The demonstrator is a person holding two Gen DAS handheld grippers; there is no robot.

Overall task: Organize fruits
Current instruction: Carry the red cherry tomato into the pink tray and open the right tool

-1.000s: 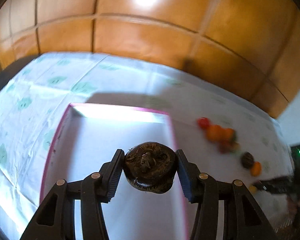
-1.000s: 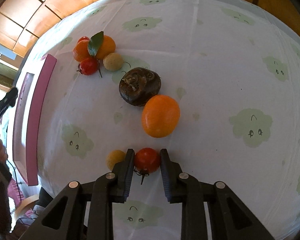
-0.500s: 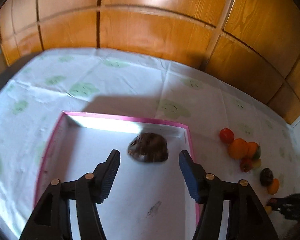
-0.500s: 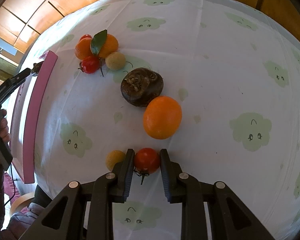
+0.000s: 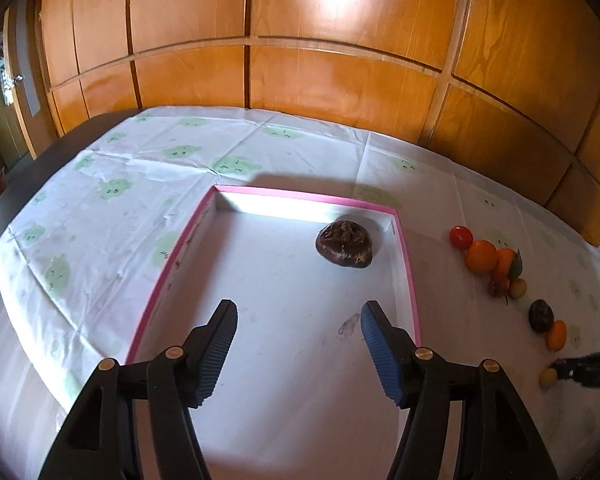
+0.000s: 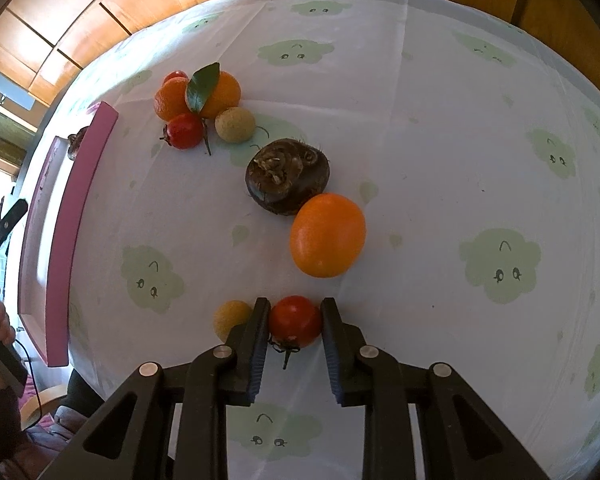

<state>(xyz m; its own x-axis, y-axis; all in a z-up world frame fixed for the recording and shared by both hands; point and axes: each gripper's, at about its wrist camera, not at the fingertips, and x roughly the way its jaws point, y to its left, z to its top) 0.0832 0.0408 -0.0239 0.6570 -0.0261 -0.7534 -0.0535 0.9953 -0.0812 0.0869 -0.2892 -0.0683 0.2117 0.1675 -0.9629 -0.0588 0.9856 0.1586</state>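
No text, label, brand or number can be read in either view. The tablecloth point(image 6: 440, 128) carries only printed green cloud faces, without any letters.

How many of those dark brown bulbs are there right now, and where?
2. One dark brown bulb lies inside the pink-rimmed tray, near its far right corner. The other sits on the tablecloth, touching the big orange fruit.
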